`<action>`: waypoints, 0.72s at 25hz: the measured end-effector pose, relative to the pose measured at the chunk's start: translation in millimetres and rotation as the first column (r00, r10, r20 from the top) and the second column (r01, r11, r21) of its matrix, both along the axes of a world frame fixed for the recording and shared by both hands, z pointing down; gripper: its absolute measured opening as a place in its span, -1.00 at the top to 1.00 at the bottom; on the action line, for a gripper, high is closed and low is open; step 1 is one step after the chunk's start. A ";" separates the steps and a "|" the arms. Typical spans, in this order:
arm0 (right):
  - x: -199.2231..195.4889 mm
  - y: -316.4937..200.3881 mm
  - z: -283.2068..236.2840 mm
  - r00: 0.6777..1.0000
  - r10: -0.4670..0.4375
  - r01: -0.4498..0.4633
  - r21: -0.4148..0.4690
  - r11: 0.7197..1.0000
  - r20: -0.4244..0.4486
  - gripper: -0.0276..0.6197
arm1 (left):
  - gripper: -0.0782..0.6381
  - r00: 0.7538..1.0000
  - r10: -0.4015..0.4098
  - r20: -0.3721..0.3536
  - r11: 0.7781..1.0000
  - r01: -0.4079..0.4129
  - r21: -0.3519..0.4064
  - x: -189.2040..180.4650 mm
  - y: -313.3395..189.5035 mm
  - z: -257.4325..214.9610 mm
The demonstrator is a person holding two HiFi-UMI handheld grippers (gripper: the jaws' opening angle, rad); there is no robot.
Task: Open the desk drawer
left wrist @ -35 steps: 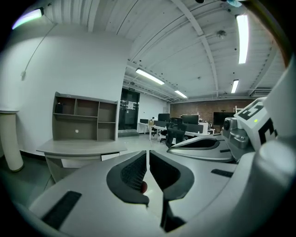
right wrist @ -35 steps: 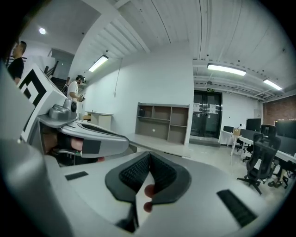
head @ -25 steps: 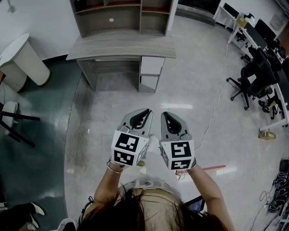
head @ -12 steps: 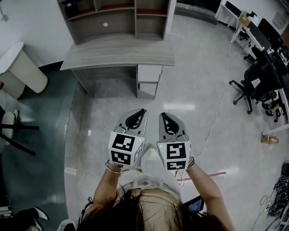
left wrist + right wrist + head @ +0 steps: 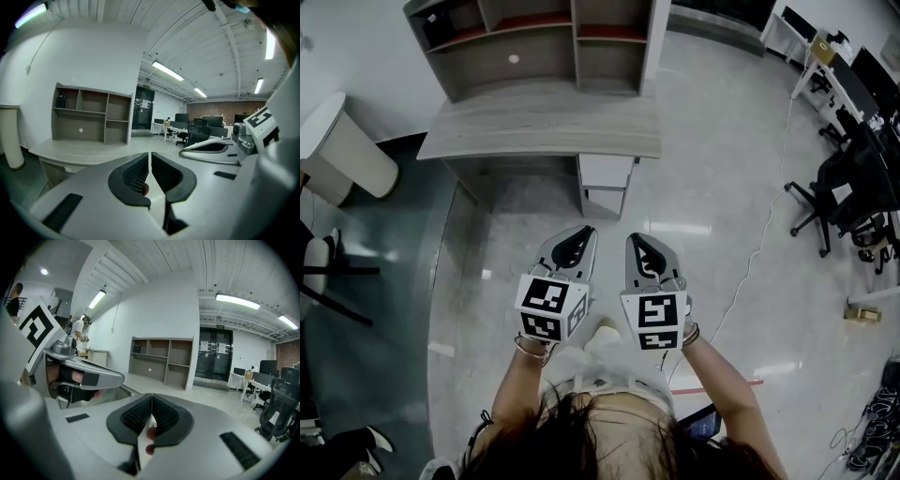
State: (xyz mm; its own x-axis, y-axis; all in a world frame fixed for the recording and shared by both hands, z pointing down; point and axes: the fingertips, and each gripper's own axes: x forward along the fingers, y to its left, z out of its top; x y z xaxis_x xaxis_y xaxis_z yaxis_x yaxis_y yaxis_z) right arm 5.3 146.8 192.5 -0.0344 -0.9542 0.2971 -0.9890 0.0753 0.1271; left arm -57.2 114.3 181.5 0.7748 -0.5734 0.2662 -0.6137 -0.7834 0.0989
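Note:
A grey wooden desk [image 5: 544, 127] stands ahead in the head view, with a shelf unit on its back. Its white drawers [image 5: 606, 171] sit under the right end of the top, all closed. My left gripper [image 5: 577, 231] and right gripper [image 5: 635, 238] are held side by side in front of me, a short way back from the desk, both shut with nothing between the jaws. In the left gripper view the desk [image 5: 70, 152] lies ahead to the left beyond the left gripper [image 5: 150, 153]. The right gripper view shows the shelf unit [image 5: 161, 359] beyond the right gripper [image 5: 152, 396].
A white rounded table [image 5: 342, 141] stands at the left, with a dark chair [image 5: 328, 272] below it. Office chairs [image 5: 853, 197] and desks fill the right side. A white cable [image 5: 759, 234] runs across the shiny floor to the right of me.
Both grippers and I have moved forward towards the desk, which now sits lower and nearer in the head view. The jaws have stayed shut.

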 end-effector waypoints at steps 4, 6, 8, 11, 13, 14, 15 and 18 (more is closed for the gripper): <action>15.6 -16.7 6.3 1.000 -0.009 0.009 -0.007 1.000 0.013 0.85 | 0.70 1.000 -0.022 0.013 1.000 0.022 -0.004 7.6 -13.7 5.0; 20.1 -23.0 9.0 1.000 -0.015 0.016 -0.011 1.000 0.018 0.85 | 0.70 0.999 -0.038 0.018 0.999 0.038 -0.010 8.3 -20.0 7.4; 23.2 -28.7 11.7 1.000 -0.021 0.022 -0.018 1.000 0.021 0.85 | 0.70 0.999 -0.048 0.023 0.999 0.049 -0.015 8.4 -25.7 9.5; 28.1 -38.2 15.1 0.999 -0.022 0.023 -0.028 0.999 0.031 0.85 | 0.70 0.998 -0.060 0.032 0.998 0.061 -0.018 9.2 -34.3 12.8; 31.3 -44.6 16.1 0.999 -0.020 0.021 -0.032 0.999 0.038 0.85 | 0.70 0.997 -0.064 0.035 0.998 0.065 -0.021 10.7 -39.8 14.7; 32.2 -47.8 16.5 0.999 -0.019 0.021 -0.033 0.999 0.039 0.85 | 0.70 0.997 -0.064 0.036 0.998 0.065 -0.023 11.4 -42.5 15.6; 32.8 -51.0 17.0 0.999 -0.019 0.020 -0.034 0.999 0.040 0.85 | 0.70 0.997 -0.063 0.036 0.998 0.064 -0.026 12.0 -45.5 16.6; 34.6 -61.4 20.4 0.999 -0.015 0.017 -0.042 0.999 0.040 0.85 | 0.70 0.997 -0.061 0.037 0.998 0.062 -0.034 14.1 -56.9 20.7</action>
